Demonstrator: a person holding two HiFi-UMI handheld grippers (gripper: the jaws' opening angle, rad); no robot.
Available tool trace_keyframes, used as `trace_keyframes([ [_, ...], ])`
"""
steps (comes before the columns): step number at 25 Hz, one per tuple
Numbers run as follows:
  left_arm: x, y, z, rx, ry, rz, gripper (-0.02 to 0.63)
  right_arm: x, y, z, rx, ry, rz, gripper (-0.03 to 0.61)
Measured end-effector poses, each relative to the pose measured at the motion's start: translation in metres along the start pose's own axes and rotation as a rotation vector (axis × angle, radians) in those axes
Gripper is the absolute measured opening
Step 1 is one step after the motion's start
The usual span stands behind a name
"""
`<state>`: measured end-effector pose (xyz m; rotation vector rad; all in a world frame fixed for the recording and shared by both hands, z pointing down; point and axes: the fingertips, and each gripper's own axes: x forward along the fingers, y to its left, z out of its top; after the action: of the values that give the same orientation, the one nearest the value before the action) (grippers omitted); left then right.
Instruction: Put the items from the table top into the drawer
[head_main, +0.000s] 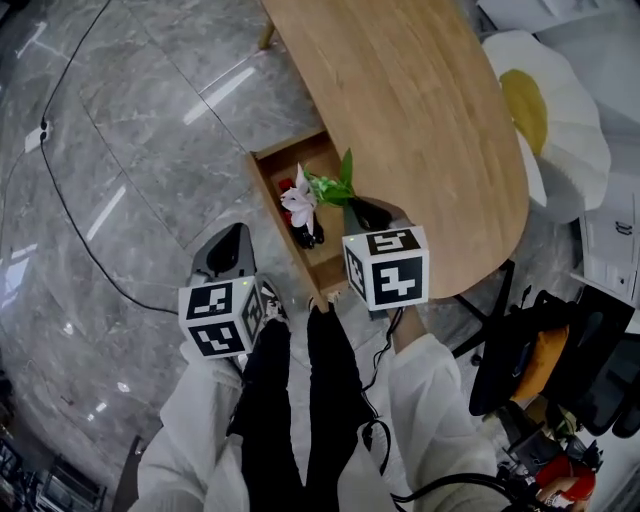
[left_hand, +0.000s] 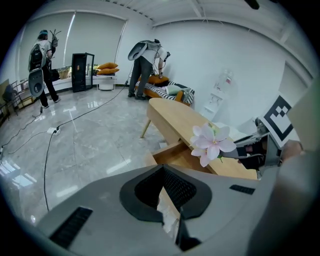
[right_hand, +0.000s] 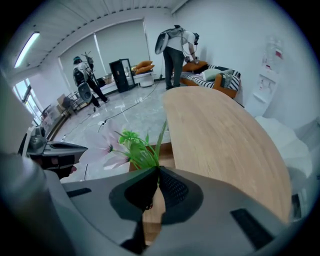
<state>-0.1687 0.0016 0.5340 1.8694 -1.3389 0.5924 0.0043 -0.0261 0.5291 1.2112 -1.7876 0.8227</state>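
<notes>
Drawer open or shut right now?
Open. The drawer juts out from under the wooden table, its inside exposed.

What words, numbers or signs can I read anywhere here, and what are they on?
No readable text anywhere in these views.
Marker cube at the head view's left and marker cube at its right: black-and-white square patterns only, no letters or numbers.
White fixture on the wall: any print is too small and blurred to read.
Wooden table and drawer: no label visible.
</notes>
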Motion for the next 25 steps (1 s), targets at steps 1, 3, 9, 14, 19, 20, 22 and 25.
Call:
trace_keyframes([
  [1,0.003,-0.001,-0.005,-0.006,0.007,0.001,-0.005,0.001,0.001,-0.008,0.023,0.002,-0.010,0.067],
  [3,0.008,-0.005,-0.016,-0.004,0.027,-0.001,-0.006,0.003,0.001,-0.026,0.070,0.010,-0.031,0.067],
  [9,0.012,-0.022,-0.041,0.014,0.072,-0.026,-0.006,0.010,0.002,-0.064,0.136,0.038,-0.058,0.067],
  [14,0.016,-0.033,-0.043,0.065,0.086,-0.042,-0.006,0.010,-0.004,-0.082,0.216,0.043,-0.085,0.067],
  [19,0.021,-0.035,-0.049,0.075,0.099,-0.043,-0.006,0.022,0.002,-0.107,0.282,0.063,-0.099,0.067],
  [20,0.022,-0.036,-0.052,0.081,0.104,-0.046,-0.006,0.024,0.003,-0.112,0.296,0.065,-0.102,0.067],
  [22,0.024,-0.036,-0.059,0.090,0.119,-0.051,-0.006,0.029,0.003,-0.123,0.331,0.063,-0.111,0.067],
  [25,0.027,-0.032,-0.070,0.097,0.136,-0.053,-0.006,0.035,0.002,-0.135,0.389,0.060,-0.124,0.067],
])
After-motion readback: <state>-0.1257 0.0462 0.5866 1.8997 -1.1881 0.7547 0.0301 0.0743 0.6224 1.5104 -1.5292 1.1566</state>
